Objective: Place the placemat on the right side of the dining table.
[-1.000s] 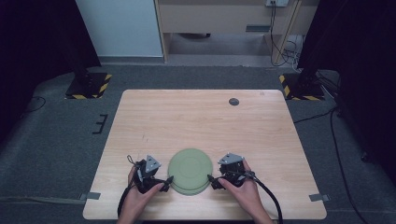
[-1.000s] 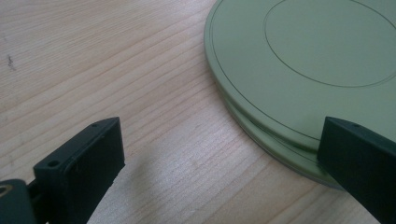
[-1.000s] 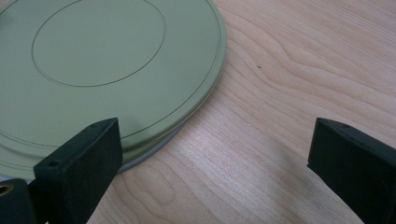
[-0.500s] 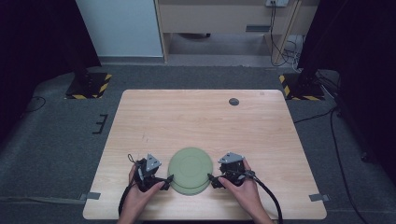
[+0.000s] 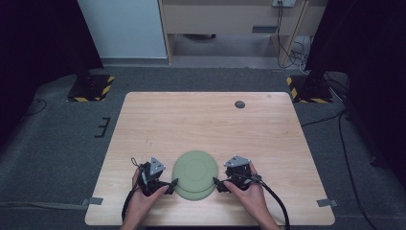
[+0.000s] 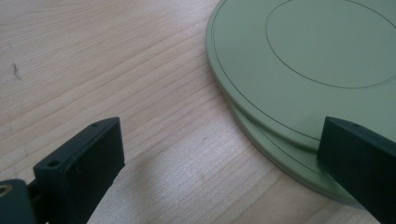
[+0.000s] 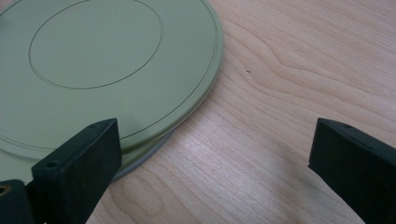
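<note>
Two green plates (image 5: pixel 195 173) lie near the front edge of the wooden table (image 5: pixel 206 129), about in the middle from side to side. One plate sits on top of the other. The top plate (image 6: pixel 299 60) is slid a little off the bottom plate (image 6: pixel 285 158), so a thin edge of the bottom one peeks out at the side near the person. The plates are flat and round, with a ring drawn around the middle. Nothing is on them.

A small dark round thing (image 5: pixel 239 104) is on the table near the far edge, well apart from the plates.

The person's hands come in from the near side of the table. The left hand (image 5: pixel 143 199) holds the left gripper (image 5: pixel 168 184) just beside the left edge of the plates. The right hand (image 5: pixel 251 194) holds the right gripper (image 5: pixel 216 183) just beside the right edge of the plates. Both grippers point in toward the plates from each side.

In the left gripper view, the jaws are wide apart. One jaw is over bare wood and the other is over the rim of the plates. They hold nothing.

In the right gripper view, the jaws are also wide apart. One jaw is over the plate rim and the other is over bare wood. They hold nothing.
</note>
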